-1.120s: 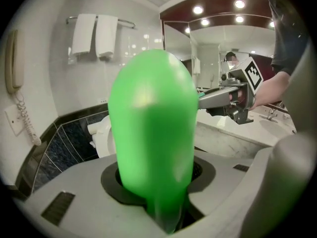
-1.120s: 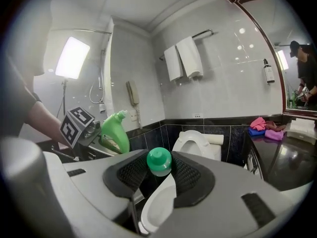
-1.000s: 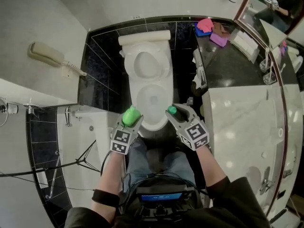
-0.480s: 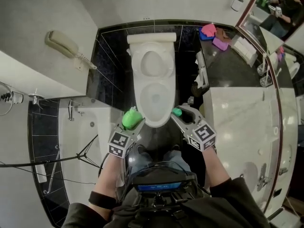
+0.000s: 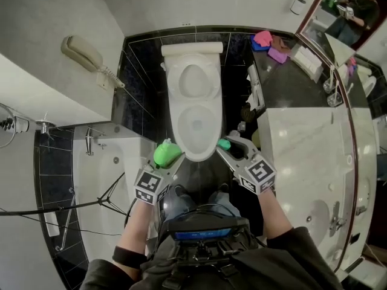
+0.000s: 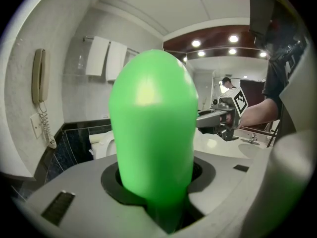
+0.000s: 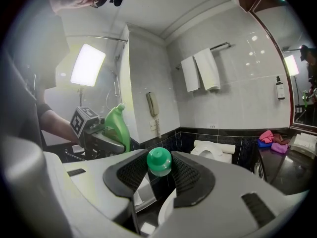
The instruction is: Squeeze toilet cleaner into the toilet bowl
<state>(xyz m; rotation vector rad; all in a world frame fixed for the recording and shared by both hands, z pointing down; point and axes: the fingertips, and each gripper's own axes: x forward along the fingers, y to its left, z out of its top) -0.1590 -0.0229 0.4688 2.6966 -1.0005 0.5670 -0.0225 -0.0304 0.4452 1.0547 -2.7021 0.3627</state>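
The white toilet (image 5: pixel 175 125) stands open ahead, lid up against the black tiled wall. My left gripper (image 5: pixel 163 159) is shut on a green toilet cleaner bottle (image 5: pixel 165 153), held at the left of the bowl's front rim. In the left gripper view the bottle (image 6: pixel 151 133) fills the middle, upright between the jaws. My right gripper (image 5: pixel 228 146) is shut on the small green cap (image 5: pixel 224 143) at the right of the rim. The cap (image 7: pixel 159 161) sits between the black pads in the right gripper view, where the bottle (image 7: pixel 117 125) also shows with its spout bare.
A beige wall phone (image 5: pixel 84 56) hangs at the left. A marble counter (image 5: pixel 302 156) runs along the right, with pink and purple cloths (image 5: pixel 266 41) on the dark shelf behind. A bathtub (image 5: pixel 103 180) and a tripod leg (image 5: pixel 91 207) lie to the left. Towels (image 7: pixel 200 73) hang above the toilet.
The head view has shifted a little, so the toilet sits slightly higher and to the right. Both grippers hold the same things at the bowl's front rim.
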